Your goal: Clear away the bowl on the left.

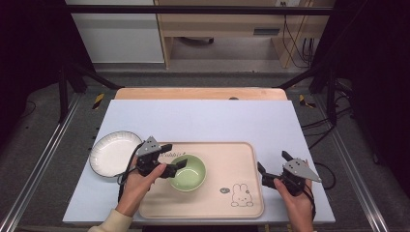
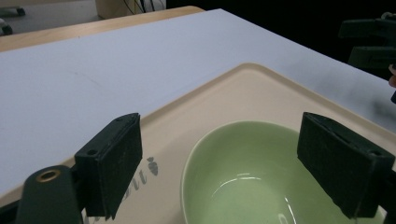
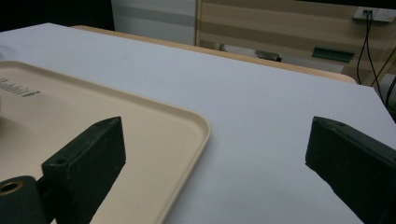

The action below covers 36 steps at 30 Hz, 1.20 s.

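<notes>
Approach step judged in hand: left hand-held gripper [image 1: 180, 165] is held spread at the rim of the pale green ceramic bowl [image 1: 187, 172] on the beige rabbit-print tray [image 1: 241, 193]. Right hand-held gripper [image 1: 261, 169], spread, idles beside the tray. Closing on the rim is called for next.

A white worktop [image 1: 203, 121] carries a beige tray [image 1: 241, 193] printed with a rabbit drawing [image 1: 241, 195] near its front right corner. A pale green bowl [image 1: 188, 172] sits empty in the tray's left half. Just left of the tray, on the bare worktop, lies a white plate [image 1: 112, 153] with a dark rim. Beyond the worktop stands wooden furniture [image 1: 217, 24].
</notes>
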Available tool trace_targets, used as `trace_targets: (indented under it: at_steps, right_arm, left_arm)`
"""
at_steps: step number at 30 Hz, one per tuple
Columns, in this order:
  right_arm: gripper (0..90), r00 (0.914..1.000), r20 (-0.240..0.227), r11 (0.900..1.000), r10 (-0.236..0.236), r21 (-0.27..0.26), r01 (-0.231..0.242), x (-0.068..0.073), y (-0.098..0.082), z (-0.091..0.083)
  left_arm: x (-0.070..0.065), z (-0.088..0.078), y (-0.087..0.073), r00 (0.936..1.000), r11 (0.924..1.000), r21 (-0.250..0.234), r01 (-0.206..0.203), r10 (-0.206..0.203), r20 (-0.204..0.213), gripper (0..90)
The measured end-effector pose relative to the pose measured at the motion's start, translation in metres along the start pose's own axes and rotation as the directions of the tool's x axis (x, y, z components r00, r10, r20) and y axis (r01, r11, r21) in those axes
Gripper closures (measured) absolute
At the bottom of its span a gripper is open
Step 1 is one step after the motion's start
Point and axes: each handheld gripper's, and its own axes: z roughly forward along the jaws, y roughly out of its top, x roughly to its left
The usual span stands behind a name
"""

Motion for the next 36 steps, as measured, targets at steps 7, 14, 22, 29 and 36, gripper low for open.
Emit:
trace_targets:
  at_steps: [7, 14, 22, 29, 36]
  right_arm:
    - [5.1, 1.0000, 0.005, 1.000, 0.007, -0.007, -0.007, 0.000, 0.001, 0.000]
    - [5.0, 1.0000, 0.001, 1.000, -0.004, -0.021, 0.004, 0.000, 0.004, -0.003]
    - [4.6, 0.9998, 0.008, 1.000, -0.018, -0.019, 0.018, 0.002, 0.005, -0.003]
    - [4.5, 0.9996, 0.004, 0.999, -0.027, -0.022, 0.027, 0.002, 0.005, -0.002]
    - [4.4, 0.9997, 0.006, 0.999, -0.022, -0.023, 0.022, 0.002, 0.005, -0.002]
  left_arm:
    - [-0.011, 0.004, 0.007, 0.9998, 0.9991, -0.041, -0.012, 0.013, 0.018, 12.4]
    - [-0.016, -0.001, 0.010, 0.9993, 0.9972, -0.067, -0.034, 0.035, 0.014, 11.4]
    - [-0.009, -0.014, 0.014, 0.9991, 0.9906, -0.135, -0.017, 0.022, 0.036, 11.4]
    - [-0.011, -0.022, 0.022, 0.9972, 0.9822, -0.185, -0.033, 0.045, 0.060, 8.8]
    - [-0.014, -0.029, 0.029, 0.9963, 0.9739, -0.224, -0.036, 0.052, 0.068, 4.8]
